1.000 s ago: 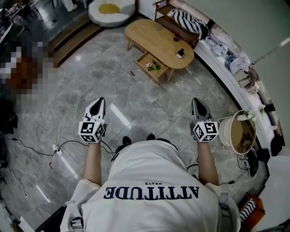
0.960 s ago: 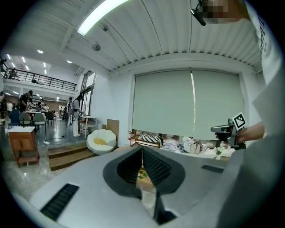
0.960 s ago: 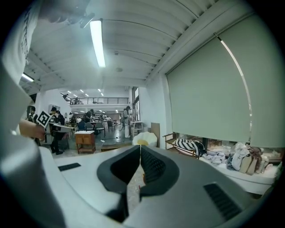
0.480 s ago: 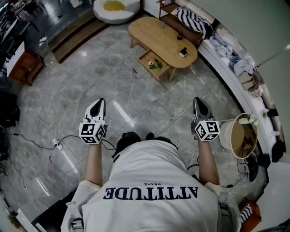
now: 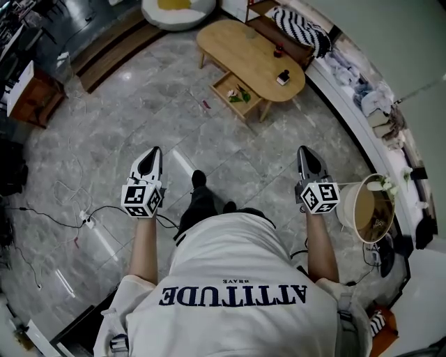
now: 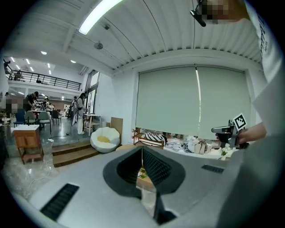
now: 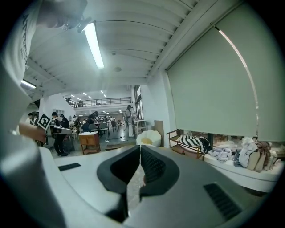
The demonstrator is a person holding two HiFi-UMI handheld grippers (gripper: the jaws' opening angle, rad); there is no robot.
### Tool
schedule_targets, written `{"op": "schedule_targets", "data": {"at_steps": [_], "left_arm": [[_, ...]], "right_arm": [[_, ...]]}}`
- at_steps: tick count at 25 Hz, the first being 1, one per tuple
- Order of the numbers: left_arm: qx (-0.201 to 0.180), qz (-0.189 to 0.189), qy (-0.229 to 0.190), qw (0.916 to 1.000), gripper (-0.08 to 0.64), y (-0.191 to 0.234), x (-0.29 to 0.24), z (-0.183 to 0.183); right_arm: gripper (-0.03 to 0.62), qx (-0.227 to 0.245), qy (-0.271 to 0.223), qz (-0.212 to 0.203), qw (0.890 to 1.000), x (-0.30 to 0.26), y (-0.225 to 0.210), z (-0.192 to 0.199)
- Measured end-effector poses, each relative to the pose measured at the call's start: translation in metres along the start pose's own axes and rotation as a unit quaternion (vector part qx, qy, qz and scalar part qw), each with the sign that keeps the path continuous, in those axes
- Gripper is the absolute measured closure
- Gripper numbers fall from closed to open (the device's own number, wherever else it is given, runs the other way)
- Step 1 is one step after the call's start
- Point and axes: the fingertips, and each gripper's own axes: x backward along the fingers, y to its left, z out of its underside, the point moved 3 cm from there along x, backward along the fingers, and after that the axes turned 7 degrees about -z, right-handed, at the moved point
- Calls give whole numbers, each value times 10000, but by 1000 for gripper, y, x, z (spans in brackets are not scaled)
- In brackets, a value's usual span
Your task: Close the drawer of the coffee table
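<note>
The oval wooden coffee table [image 5: 244, 49] stands far ahead on the grey stone floor. Its drawer [image 5: 235, 94] is pulled out toward me, with flowers lying inside. My left gripper [image 5: 154, 150] is shut and empty, held out at waist height and pointing at the table. My right gripper [image 5: 302, 149] is likewise shut with nothing in it. Both are well short of the drawer. In the left gripper view the jaws [image 6: 142, 150] meet, and the right gripper [image 6: 228, 131] shows off to the side. In the right gripper view the jaws [image 7: 140, 150] touch too.
A small dark box [image 5: 282, 78] and a red bottle [image 5: 279, 50] sit on the tabletop. A white beanbag [image 5: 174, 8] and a low shelf with a striped cushion [image 5: 300, 31] lie beyond. A round basket [image 5: 366, 206] stands at my right; cables [image 5: 83, 223] trail at left.
The person has stepped forward, one foot now out ahead. The table and drawer sit slightly nearer and farther right in the head view. Both grippers stay shut.
</note>
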Motion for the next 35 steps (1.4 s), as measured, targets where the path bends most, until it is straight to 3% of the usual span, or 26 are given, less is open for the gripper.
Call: {"op": "schedule_targets", "data": {"at_steps": [6, 15, 35], "left_arm": [[145, 79, -33, 9999, 538, 30, -43, -8], [27, 418, -102, 9991, 538, 79, -118, -38], [-269, 1179, -22, 9927, 538, 186, -237, -66]], "right_arm": [[571, 14, 92, 11, 10000, -37, -5, -10], [571, 3, 61, 274, 9996, -114, -8, -37], [571, -78, 188, 904, 9957, -226, 26, -39]]}}
